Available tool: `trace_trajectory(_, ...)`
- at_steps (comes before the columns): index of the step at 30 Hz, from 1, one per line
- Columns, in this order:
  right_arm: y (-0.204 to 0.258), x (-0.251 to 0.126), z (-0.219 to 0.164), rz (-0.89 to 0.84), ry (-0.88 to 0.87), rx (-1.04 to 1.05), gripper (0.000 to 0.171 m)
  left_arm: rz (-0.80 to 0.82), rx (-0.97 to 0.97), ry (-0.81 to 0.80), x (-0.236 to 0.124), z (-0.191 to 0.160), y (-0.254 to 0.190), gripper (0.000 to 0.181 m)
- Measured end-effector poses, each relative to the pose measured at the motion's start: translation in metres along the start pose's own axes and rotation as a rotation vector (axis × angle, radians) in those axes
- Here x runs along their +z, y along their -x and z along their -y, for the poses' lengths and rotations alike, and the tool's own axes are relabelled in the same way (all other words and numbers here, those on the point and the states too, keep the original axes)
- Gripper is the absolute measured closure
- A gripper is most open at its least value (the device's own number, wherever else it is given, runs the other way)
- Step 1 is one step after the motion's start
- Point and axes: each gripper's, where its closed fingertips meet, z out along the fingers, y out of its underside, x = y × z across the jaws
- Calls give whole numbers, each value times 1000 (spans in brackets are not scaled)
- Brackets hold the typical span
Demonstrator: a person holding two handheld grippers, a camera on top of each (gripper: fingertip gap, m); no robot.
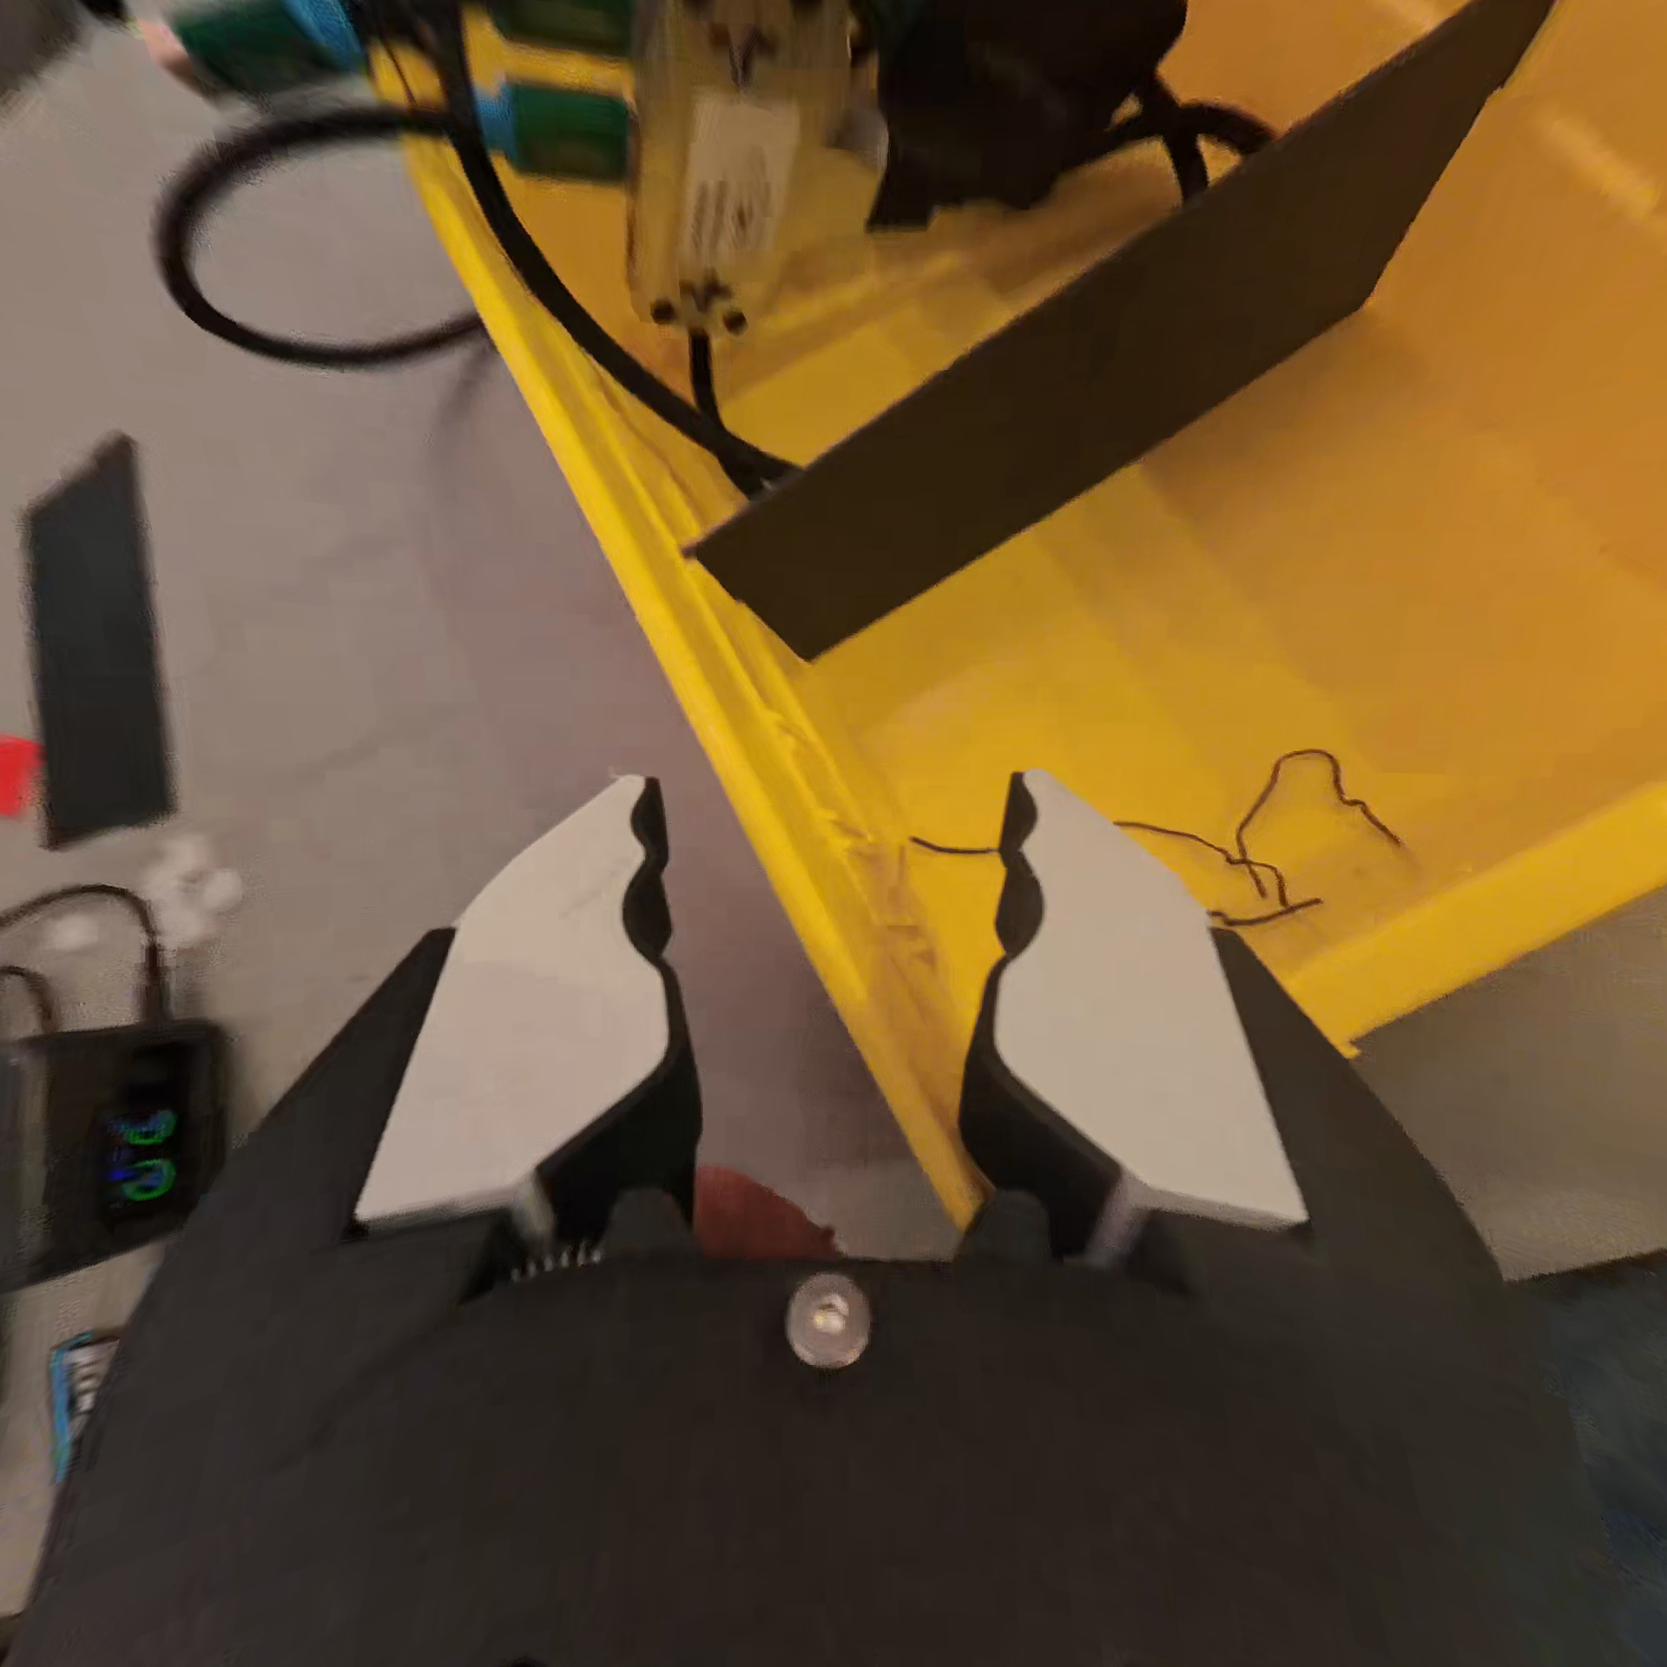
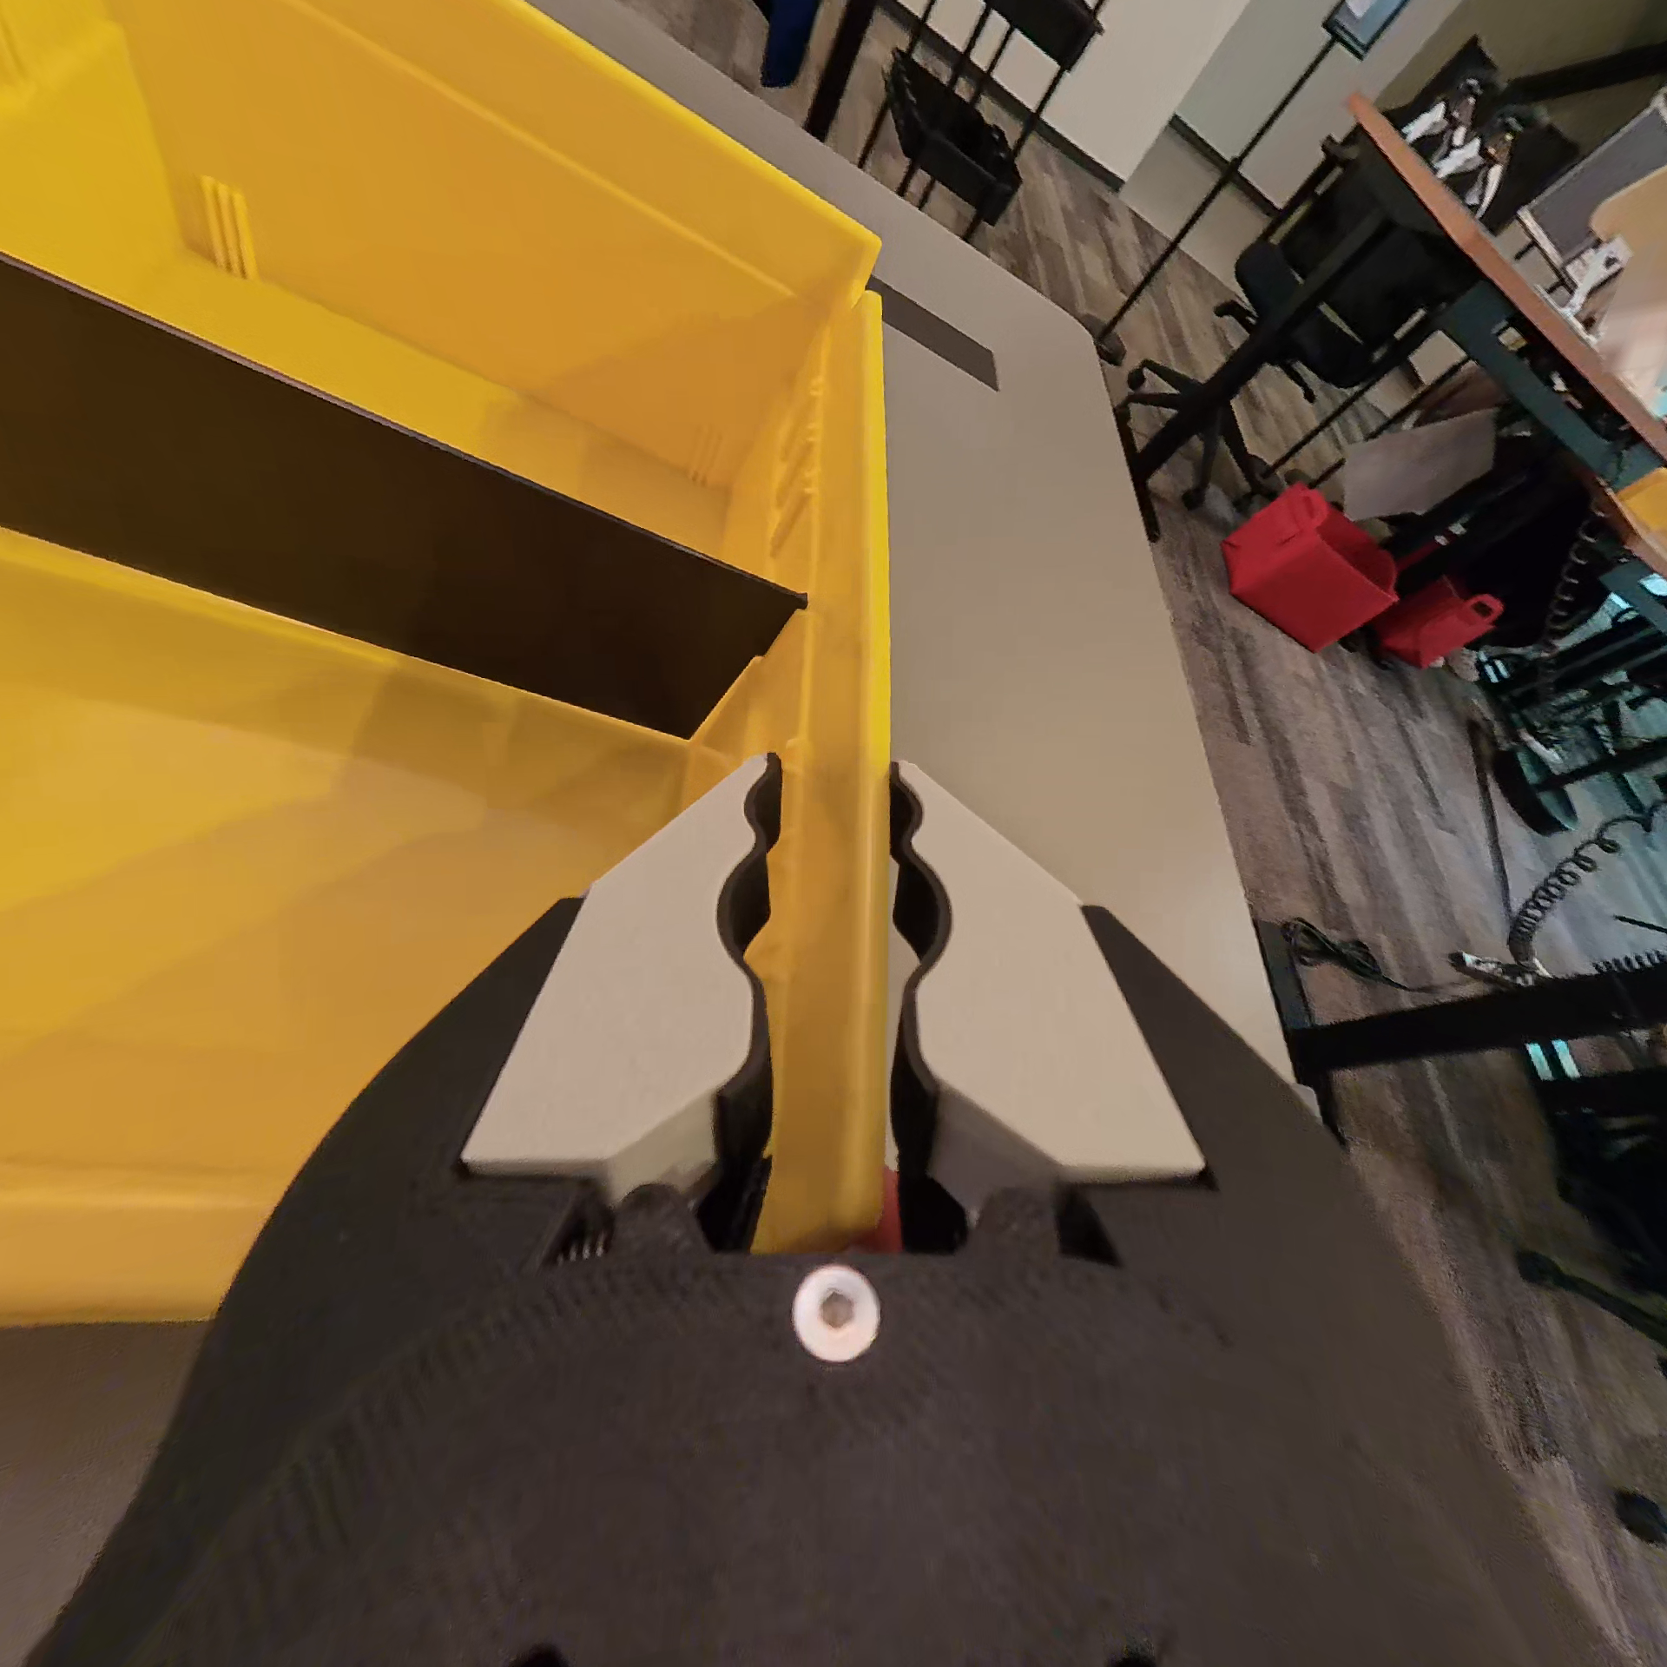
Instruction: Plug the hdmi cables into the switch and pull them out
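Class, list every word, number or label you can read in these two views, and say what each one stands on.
Nothing reads clearly.
White label on the pale device in the yellow bin: blurred.
Lit display on the black box: blurred.
Blue-and-white sticker: blurred.
Wall sign: too small.

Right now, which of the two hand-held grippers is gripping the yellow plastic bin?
The right hand-held gripper: its fingers clamp the yellow plastic bin by its wall. The left hand-held gripper is open, holding nothing.

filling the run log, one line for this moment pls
left gripper: open, empty, over bin edge | right gripper: shut on yellow bin wall | cables: far compartment, untouched
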Motion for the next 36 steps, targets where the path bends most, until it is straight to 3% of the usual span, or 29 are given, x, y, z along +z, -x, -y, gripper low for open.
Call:
trace_trajectory(3, -14, 4, -6, -28, 24, 6, 151, 3, -7, 24, 11, -13, 4, 134)
trace_trajectory(4, -18, 5, -9, -38, 29, 3, 150, -15, -35, 23, 10, -12, 5, 150)
trace_trajectory(9, -35, 8, -17, -64, 44, 11, 150, 0, -134, 23, 8, -22, 30, 173)
trace_trajectory(27, -84, 9, -45, -99, 61, -9, 148, -6, -259, 1, -11, -67, 89, 176)
trace_trajectory(29, -90, 5, -44, -137, 63, -33, 139, -14, -279, 0, -13, -70, 92, 175)
trace_trajectory(33, -102, -15, -25, -218, 5, -61, 125, 59, -290, -48, -28, -66, 111, 138)
trace_trajectory(36, -107, -37, 5, -293, -71, -107, 124, 131, -263, -155, -53, -44, 123, 134)
